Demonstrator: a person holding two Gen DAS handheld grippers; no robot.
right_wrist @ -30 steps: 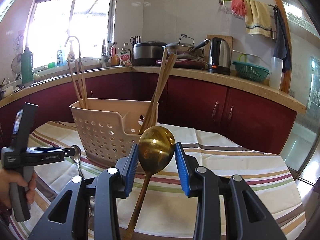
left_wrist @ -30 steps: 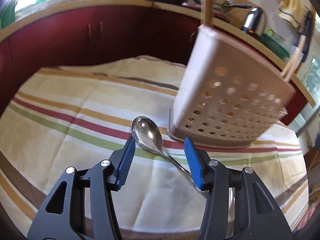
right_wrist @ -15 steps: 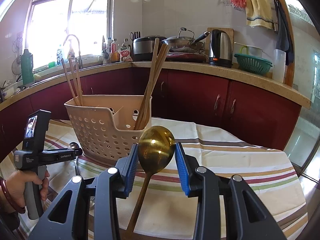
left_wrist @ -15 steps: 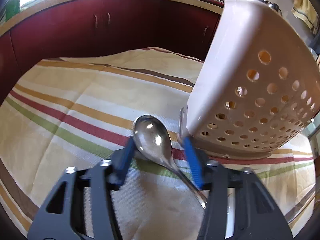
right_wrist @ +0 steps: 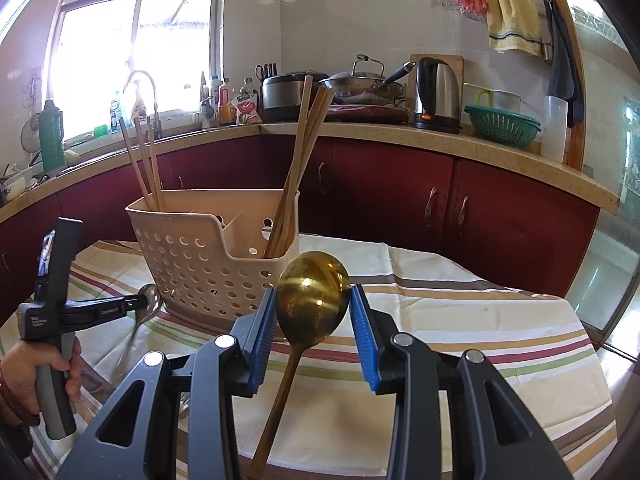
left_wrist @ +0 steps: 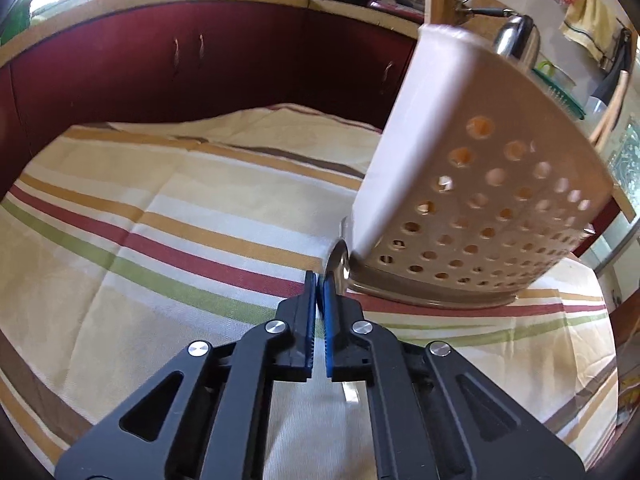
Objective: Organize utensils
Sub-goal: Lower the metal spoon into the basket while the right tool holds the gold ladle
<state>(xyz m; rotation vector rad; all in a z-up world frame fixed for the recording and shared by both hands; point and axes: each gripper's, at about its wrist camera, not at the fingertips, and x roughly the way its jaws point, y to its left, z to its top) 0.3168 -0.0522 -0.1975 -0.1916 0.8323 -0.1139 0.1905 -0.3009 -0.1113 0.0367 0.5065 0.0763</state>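
A beige perforated utensil basket (left_wrist: pixel 480 208) (right_wrist: pixel 200 264) stands on the striped tablecloth (left_wrist: pixel 180 240), with wooden chopsticks (right_wrist: pixel 296 168) leaning in it. My left gripper (left_wrist: pixel 318 280) (right_wrist: pixel 132 304) is shut on a silver spoon (left_wrist: pixel 339 266) (right_wrist: pixel 149 305). The spoon's bowl pokes out past the fingertips, right beside the basket's base, and its handle trails below, blurred. My right gripper (right_wrist: pixel 313 300) is shut on a gold spoon (right_wrist: pixel 310 316), the bowl pinched between the blue pads, its brown handle hanging down towards me, above the cloth in front of the basket.
Dark red cabinets (right_wrist: pixel 400 200) and a counter with a kettle (right_wrist: pixel 436 92), a pot, a pan and a green colander (right_wrist: pixel 502 126) curve behind the table. The table edge drops off at the right (right_wrist: pixel 592 340). A hand (right_wrist: pixel 24 376) holds the left gripper's grip.
The left jaws have closed onto the silver spoon, which now stands on edge by the basket's base. The right gripper keeps hold of the gold spoon, hardly moved.
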